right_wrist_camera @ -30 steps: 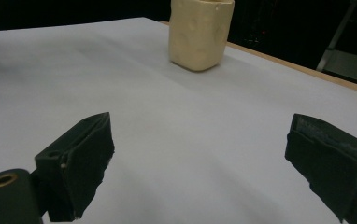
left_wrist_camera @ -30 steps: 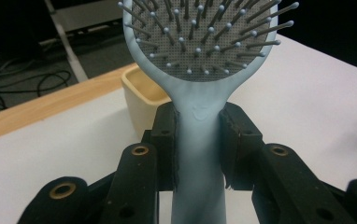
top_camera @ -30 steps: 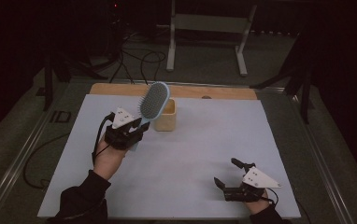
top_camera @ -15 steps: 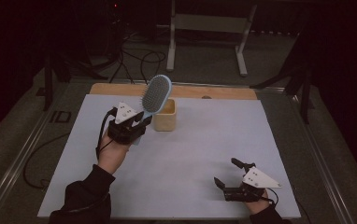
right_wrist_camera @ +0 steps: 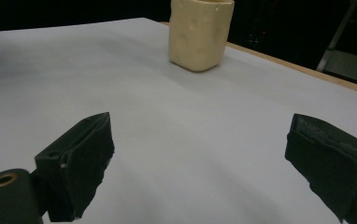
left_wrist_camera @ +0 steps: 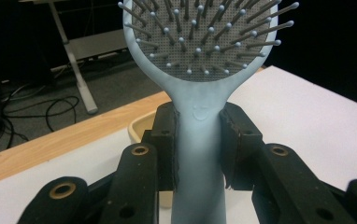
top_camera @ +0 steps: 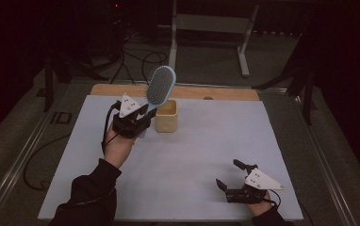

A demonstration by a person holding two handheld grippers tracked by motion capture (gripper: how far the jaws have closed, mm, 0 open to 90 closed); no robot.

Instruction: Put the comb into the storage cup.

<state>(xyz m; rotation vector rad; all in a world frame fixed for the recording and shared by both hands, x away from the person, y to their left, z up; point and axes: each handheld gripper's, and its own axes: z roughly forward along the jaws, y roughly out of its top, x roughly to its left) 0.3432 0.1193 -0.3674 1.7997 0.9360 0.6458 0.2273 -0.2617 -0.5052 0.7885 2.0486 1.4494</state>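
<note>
Dark surroundings framed the white counter (top_camera: 178, 160), with a wooden strip along its far edge and a metal stand on the floor behind; cables lay on the floor at the far left. You held the left claw (top_camera: 138, 120) raised over the far left part of the counter; its pads were clamped on the handle of the light-blue hairbrush (top_camera: 160, 87), one on each side, as the left gripper view confirmed (left_wrist_camera: 200, 140). You kept the hairbrush roughly upright and leaning slightly right; its bristled head stood above the claw, and in the high view it rose above the left rim of the cream cup (top_camera: 166, 117); whether it touched that rim could not be told. The cream cup stood upright on the counter just right of the left claw, near the far edge. You held the right claw (top_camera: 229, 175) low over the near right corner of the counter, well apart from the cup; its jaws stood wide apart with nothing between them, and the right gripper view showed the cup (right_wrist_camera: 199, 32) beyond them.
</note>
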